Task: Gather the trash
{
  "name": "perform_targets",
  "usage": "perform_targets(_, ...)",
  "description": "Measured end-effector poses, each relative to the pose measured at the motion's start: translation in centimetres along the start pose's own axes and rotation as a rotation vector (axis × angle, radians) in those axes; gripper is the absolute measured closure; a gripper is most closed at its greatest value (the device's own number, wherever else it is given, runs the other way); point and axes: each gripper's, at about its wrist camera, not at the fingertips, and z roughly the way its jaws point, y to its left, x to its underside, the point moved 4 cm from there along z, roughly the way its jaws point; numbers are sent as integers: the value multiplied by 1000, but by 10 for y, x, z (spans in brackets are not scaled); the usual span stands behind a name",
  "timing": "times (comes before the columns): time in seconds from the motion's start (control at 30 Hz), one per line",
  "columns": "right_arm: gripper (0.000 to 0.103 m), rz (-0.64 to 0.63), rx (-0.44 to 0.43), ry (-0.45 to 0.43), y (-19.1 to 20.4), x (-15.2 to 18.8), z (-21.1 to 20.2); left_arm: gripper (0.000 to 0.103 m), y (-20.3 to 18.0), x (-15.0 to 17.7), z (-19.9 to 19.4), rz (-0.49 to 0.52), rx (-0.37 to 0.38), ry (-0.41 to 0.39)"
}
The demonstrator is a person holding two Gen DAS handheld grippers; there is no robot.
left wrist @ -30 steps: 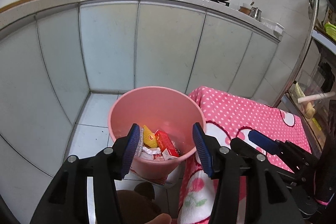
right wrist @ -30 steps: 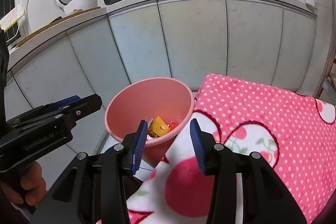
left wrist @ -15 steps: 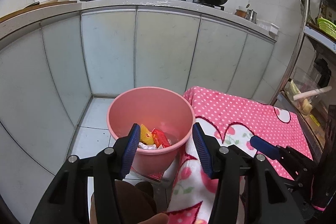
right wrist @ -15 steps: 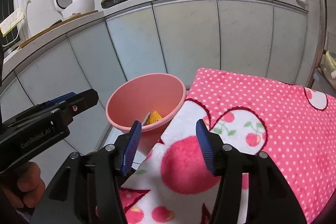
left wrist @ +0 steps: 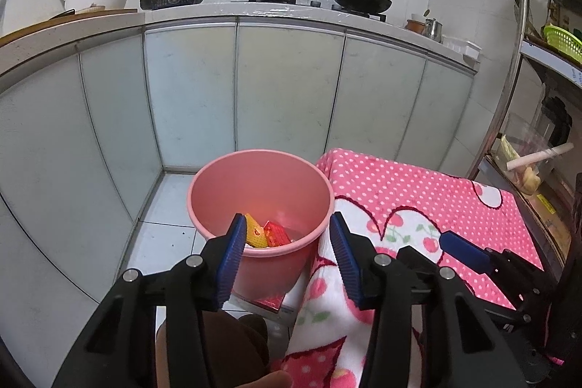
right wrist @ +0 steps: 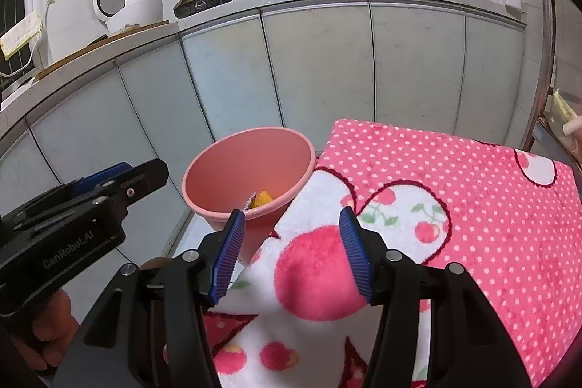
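In a tiled kitchen, the left gripper (left wrist: 285, 251) was closing on nothing; the right gripper (right wrist: 291, 251) stood apart, empty. Trash (left wrist: 267, 235) lay in the pink bucket (left wrist: 218, 184) beside the blanket (right wrist: 454, 206). Collecting seemed finished; next, find any leftovers.

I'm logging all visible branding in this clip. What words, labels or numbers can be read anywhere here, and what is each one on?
"GenRobot.AI": on the black body of the left gripper, seen in the right wrist view.
Print on the yellow packet and red packet in the pink bin: too small to read.
Markings on the shelf edge at far right: too blurred to read.
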Motion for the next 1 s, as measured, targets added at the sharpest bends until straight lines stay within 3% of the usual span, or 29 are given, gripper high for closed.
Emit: perform_targets(1.0, 48, -8, -4, 17, 3, 7, 4, 59, 3, 6, 3, 2, 10, 13)
